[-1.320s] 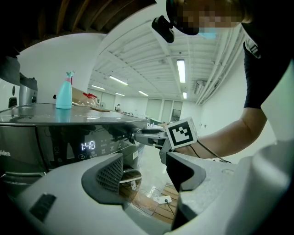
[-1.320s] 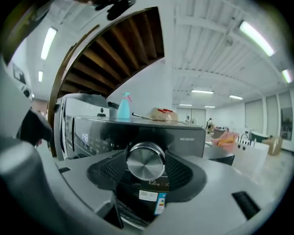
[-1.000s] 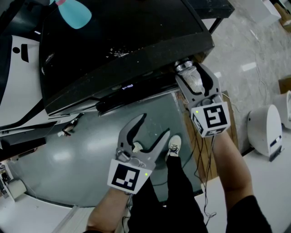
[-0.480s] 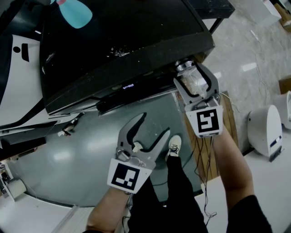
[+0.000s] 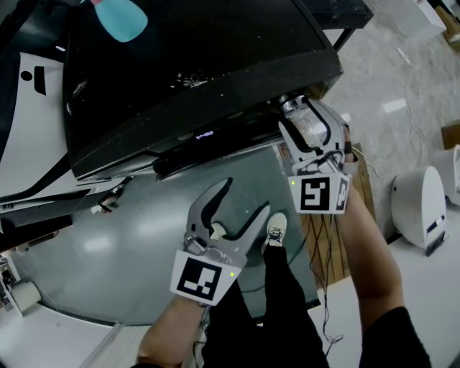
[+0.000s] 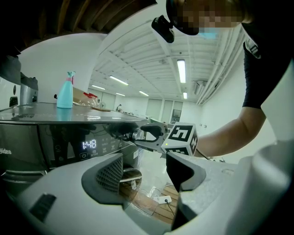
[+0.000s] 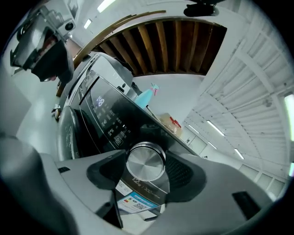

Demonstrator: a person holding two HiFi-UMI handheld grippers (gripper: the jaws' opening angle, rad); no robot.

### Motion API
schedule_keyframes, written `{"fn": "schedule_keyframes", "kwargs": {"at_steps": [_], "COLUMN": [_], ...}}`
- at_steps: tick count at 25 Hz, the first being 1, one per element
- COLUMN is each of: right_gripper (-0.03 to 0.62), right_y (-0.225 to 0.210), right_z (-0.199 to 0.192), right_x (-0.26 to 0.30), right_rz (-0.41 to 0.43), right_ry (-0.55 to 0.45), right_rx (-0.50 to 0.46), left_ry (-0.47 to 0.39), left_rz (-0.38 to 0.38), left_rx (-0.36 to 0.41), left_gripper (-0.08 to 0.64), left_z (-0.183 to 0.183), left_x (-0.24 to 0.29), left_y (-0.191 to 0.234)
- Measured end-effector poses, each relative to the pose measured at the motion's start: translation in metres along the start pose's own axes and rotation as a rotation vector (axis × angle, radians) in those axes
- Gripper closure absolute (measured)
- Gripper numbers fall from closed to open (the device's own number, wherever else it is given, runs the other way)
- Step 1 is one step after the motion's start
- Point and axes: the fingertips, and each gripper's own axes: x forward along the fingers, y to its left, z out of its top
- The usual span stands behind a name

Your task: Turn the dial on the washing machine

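Head view, looking steeply down: a dark washing machine (image 5: 180, 57) filled the upper frame, with a turquoise spray bottle (image 5: 121, 18) standing on its top near the far edge. A small lit display (image 5: 205, 134) glowed on the machine's front panel. The silver dial (image 5: 290, 106) sat at the right end of that panel. The right gripper (image 5: 305, 115) reached up to the machine's front with the dial between its fingers. The left gripper (image 5: 244, 198) hung in front of the machine's round door (image 5: 144, 237), away from the panel, with its fingers spread wide and nothing between them. A white shoe (image 5: 276, 228) showed on the floor below the machine's front.

Left gripper view: the left gripper (image 6: 144, 172) had its fingers apart and empty. Beyond them was the machine's front panel with the display (image 6: 89, 144) lit. To the right of the display, the right gripper (image 6: 146, 135) met the dial (image 6: 137, 135). The spray bottle (image 6: 65, 94) stood upright on the machine's top.

Right gripper view: the dial (image 7: 145, 161) faced the camera at the machine's panel, squarely between the two dark fingers (image 7: 112, 172). The right gripper (image 7: 145, 167) was closing, and its pads met the dial's rim on both sides. A printed sticker (image 7: 135, 202) lay on the machine's front just below the dial
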Motion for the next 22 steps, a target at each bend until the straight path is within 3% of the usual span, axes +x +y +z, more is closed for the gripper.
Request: {"fn": "schedule_keyframes", "kwargs": {"at_steps": [2, 7, 9, 22], "right_gripper": [0.325, 0.325, 0.324, 0.291], "right_y": [-0.0011, -0.0075, -0.0099, -0.0067], "right_z": [-0.0011, -0.0069, -0.0080, -0.0081], "right_x": [-0.0003, -0.0021, -0.0020, -0.0030], "right_rz": [0.001, 0.058, 0.075, 0.071], "right_ry": [-0.001, 0.022, 0.013, 0.014], "right_rx": [0.087, 0.443, 0.511, 0.444], "left_ry": [0.000, 0.002, 0.000, -0.001], "left_rz": [0.001, 0.001, 0.002, -0.002], "left_rx": [0.002, -0.003, -0.006, 0.001], "left_gripper": [0.284, 0.284, 0.284, 0.284], "left_z": [-0.0002, -0.0007, -0.0009, -0.0032], "left_x": [0.0000, 0.0000, 0.0002, -0.0011], "left_y": [0.0009, 0.0008, 0.0009, 0.0009]}}
